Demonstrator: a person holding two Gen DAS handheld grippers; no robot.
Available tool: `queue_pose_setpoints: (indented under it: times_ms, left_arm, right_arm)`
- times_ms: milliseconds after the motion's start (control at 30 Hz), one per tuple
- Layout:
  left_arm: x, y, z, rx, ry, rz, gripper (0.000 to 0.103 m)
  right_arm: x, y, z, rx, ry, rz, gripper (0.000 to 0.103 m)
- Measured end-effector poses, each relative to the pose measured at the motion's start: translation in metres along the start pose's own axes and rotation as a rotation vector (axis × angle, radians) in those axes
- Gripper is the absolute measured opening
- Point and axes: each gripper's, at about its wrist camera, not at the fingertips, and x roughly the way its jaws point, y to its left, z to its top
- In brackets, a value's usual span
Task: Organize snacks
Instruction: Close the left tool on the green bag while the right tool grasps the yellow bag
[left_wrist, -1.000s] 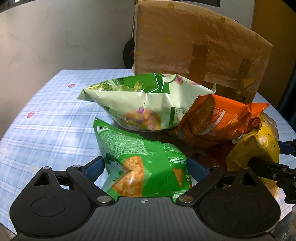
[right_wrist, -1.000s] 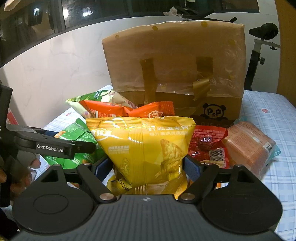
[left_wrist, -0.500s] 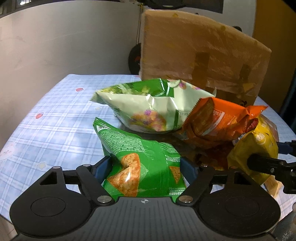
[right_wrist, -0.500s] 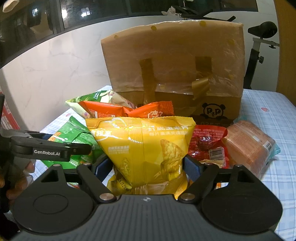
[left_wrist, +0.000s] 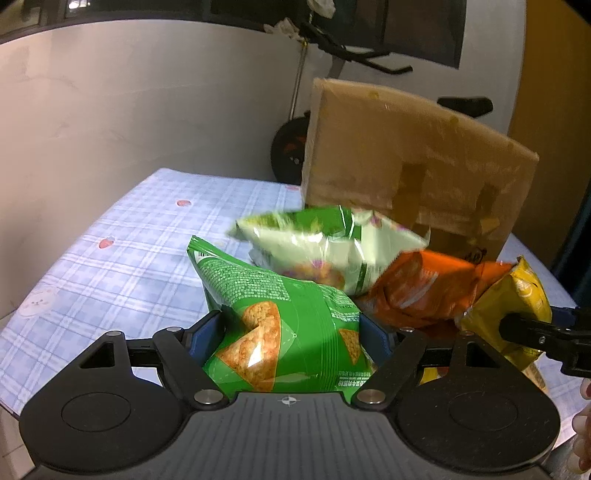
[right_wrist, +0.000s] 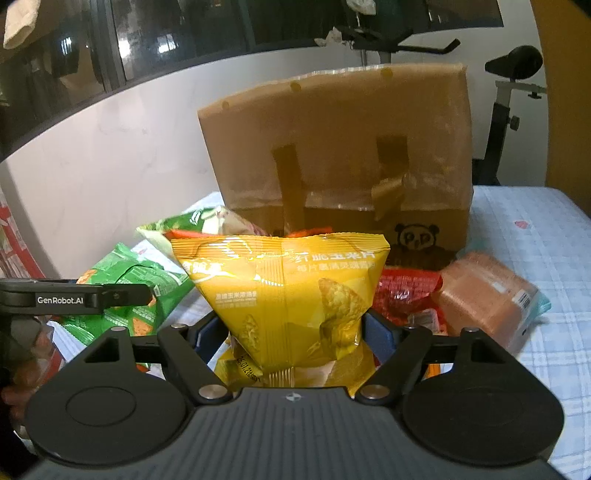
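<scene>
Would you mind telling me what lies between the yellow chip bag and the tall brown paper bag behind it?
In the right wrist view, an orange snack bag peeks out between the yellow chip bag and the brown paper bag.

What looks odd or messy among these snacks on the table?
Nothing spilled or torn. The snack bags simply lie jumbled: the orange bag leans on the pale green bag before the upright paper bag.
</scene>
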Motion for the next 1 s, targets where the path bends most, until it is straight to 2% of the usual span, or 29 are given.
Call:
queue_pose_setpoints:
  times_ms: [367, 600, 1000]
  left_arm:
    - [-0.027, 0.006, 0.015, -0.040, -0.089, 0.024, 0.081]
    - [-0.037, 0.005, 0.027, -0.031, -0.148, 0.058, 0.081]
    - [-0.042, 0.006, 0.031, -0.023, -0.176, 0.064, 0.081]
  right_arm:
    - [-0.028, -0.001, 0.020, 0.001, -0.106, -0.034, 0.079]
    - [-0.041, -0.008, 0.036, 0.004, -0.168, -0.071, 0.079]
    - [-0.049, -0.014, 0.039, 0.014, -0.187, -0.113, 0.079]
